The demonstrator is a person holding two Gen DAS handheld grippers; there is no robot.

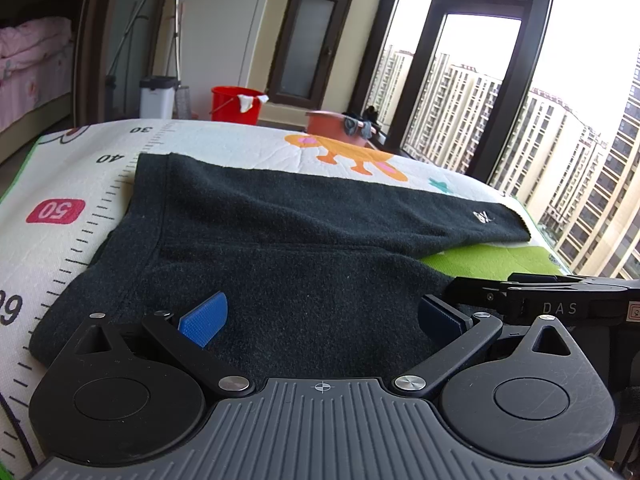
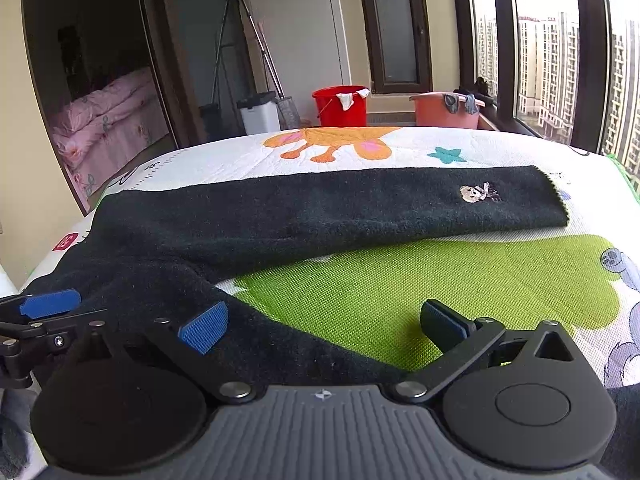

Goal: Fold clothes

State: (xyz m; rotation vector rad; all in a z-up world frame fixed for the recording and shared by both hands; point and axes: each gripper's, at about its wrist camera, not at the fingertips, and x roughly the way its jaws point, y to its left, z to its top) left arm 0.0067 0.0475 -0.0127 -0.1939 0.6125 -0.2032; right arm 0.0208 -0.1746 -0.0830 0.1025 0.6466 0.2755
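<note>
Dark fleece trousers [image 2: 280, 208] spread over cartoon-printed play mat [image 2: 360, 288], legs apart, unfolded. Left hand-held gripper [image 1: 320, 316] and right hand-held gripper [image 2: 324, 324] gaping wide, empty, near waist end.

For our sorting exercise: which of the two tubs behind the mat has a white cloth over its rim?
The bright red bucket on the left; the paler orange basin carries dark cloths.

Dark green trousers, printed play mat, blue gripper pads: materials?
Dark green trousers: likely fleece, matte, with a fuzzy napped surface. Printed play mat: probably foam or soft plastic, going by its fine embossed grid texture and slight sheen. Blue gripper pads: rubber or plastic, matte, with a knurled dot pattern.
</note>
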